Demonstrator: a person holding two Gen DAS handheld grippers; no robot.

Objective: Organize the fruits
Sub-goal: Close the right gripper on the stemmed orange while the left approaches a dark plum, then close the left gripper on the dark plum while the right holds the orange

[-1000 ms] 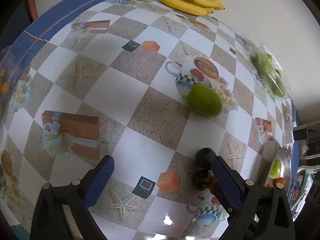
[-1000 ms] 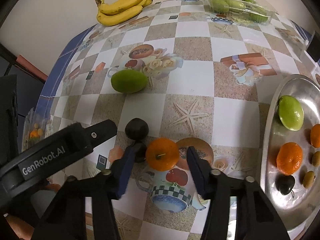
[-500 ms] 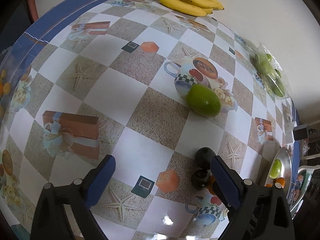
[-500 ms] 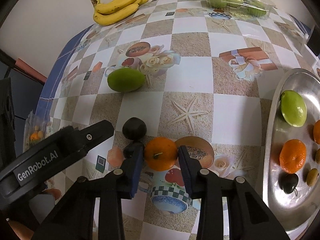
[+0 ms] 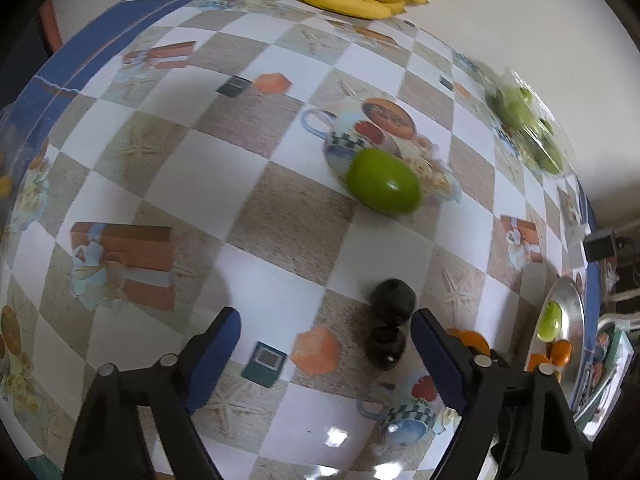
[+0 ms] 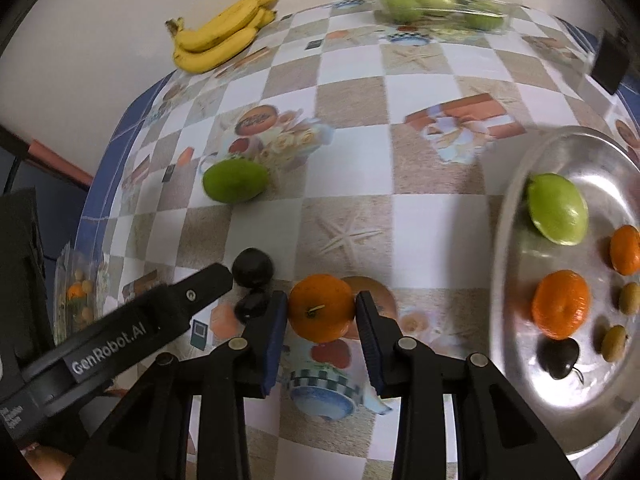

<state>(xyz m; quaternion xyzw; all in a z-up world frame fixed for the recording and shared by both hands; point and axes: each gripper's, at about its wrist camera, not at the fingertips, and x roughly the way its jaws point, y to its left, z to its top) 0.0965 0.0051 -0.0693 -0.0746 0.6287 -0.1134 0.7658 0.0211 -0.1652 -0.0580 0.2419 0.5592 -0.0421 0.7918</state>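
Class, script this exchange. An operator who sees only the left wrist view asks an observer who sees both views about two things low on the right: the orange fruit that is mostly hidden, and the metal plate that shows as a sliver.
Operator: Is anything holding that hidden orange?
Observer: Yes. The right claw has a pad pressed on each side of the orange.
Operator: What is on the metal plate?
Observer: The metal plate holds a green fruit and two more oranges. You cannot see its two small olive-coloured fruits or its dark fruit.
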